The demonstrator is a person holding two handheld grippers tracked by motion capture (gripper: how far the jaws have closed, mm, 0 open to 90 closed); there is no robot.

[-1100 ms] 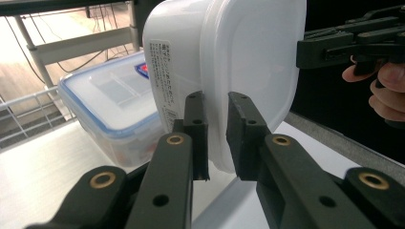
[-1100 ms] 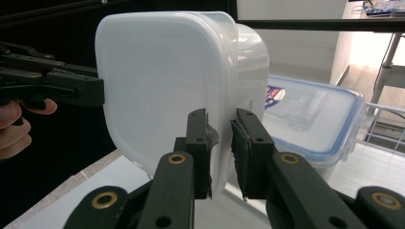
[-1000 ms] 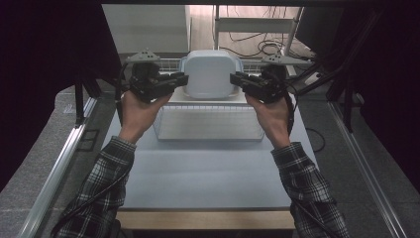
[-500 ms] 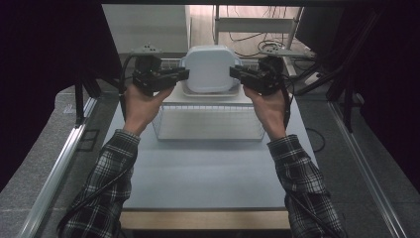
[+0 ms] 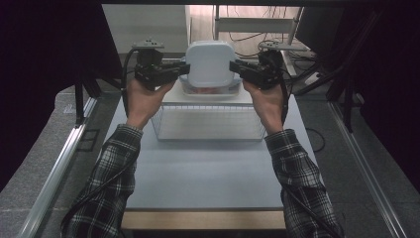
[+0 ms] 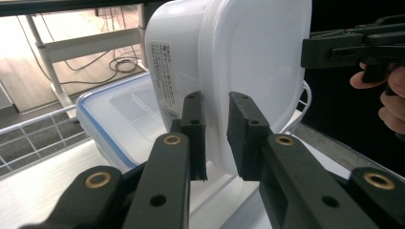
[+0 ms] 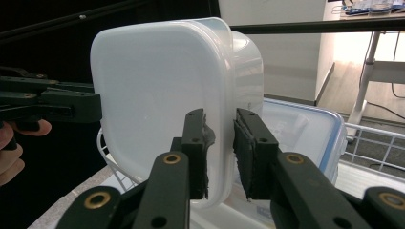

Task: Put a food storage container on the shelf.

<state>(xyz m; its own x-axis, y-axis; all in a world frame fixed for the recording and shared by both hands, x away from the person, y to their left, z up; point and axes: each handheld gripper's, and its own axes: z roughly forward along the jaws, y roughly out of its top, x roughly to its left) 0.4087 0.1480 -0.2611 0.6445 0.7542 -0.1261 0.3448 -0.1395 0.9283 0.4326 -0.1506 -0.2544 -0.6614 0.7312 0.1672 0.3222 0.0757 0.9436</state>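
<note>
A white plastic tub (image 5: 209, 63) with its lid on is held up on edge above the far end of the bench (image 5: 213, 163), its flat lid facing the camera in the high view; it is squarish with rounded corners, milky and slightly see-through, and a printed label (image 6: 164, 76) runs down its side wall. The left hand-held gripper (image 5: 186, 69) is clamped on the tub's left rim, one jaw on the lid face and one behind on the body; the right hand-held gripper (image 5: 233, 66) pinches the opposite rim the same way, its pads (image 7: 198, 143) pressed to the plastic. Each hand (image 5: 141, 96) grips its tool from below, plaid sleeves (image 5: 111, 163) reaching in from the near edge. Under the raised tub sits a second container (image 6: 122, 119), clear-bodied with a blue-edged lid, lying flat; something reddish shows through it in the high view, though it is too dim to say what. That container appears to rest on a white tray (image 5: 210, 97) over a wire basket (image 5: 208, 124) on the bench.
</note>
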